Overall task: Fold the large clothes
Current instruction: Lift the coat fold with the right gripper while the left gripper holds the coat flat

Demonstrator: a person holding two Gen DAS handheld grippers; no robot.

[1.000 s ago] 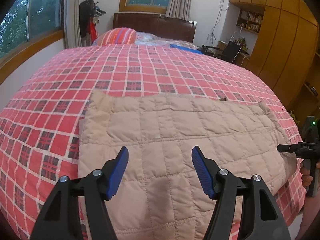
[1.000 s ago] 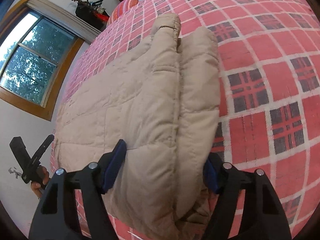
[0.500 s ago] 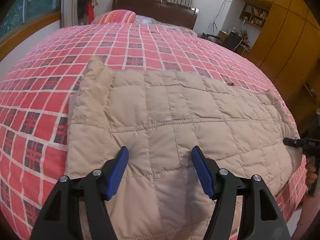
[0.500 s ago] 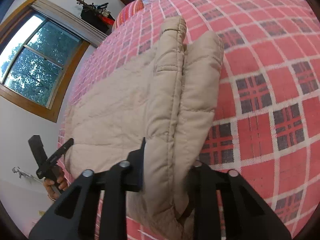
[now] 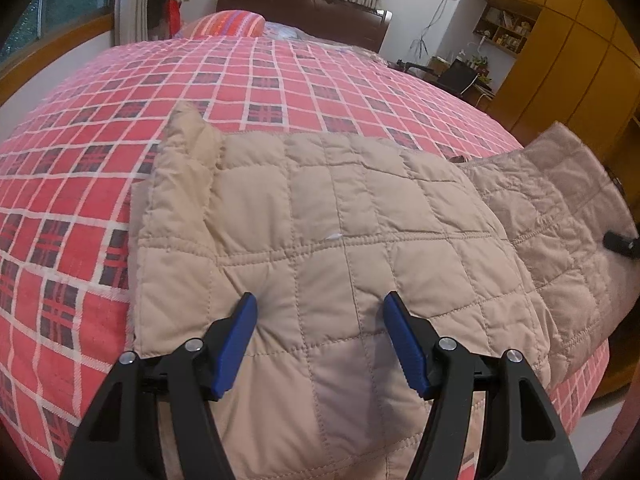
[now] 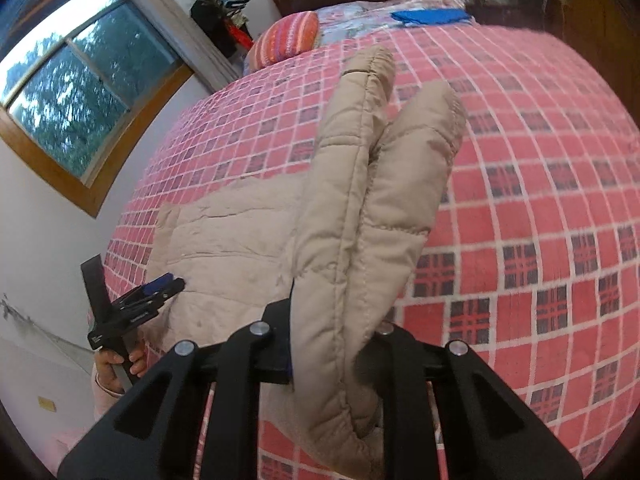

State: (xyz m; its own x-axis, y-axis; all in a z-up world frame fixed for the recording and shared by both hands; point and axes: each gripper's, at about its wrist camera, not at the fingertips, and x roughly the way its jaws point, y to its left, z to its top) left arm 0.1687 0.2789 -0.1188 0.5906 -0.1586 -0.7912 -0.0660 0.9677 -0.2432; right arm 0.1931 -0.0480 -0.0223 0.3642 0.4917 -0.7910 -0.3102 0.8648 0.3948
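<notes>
The beige quilted jacket [image 5: 340, 240] lay partly folded on the bed [image 5: 260, 76]. The right hand-held gripper [image 6: 332, 344] pinched its 3 o'clock end, lifted; the left hand-held gripper [image 5: 320, 340] gaped wide at 6 o'clock. The final fold remained.

A bed in a red plaid cover [image 5: 280, 92] fills the room; beyond it, a dark headboard [image 5: 304, 8], wood-framed window [image 6: 72, 92] left, tall wooden cupboards [image 5: 560, 52] right.
</notes>
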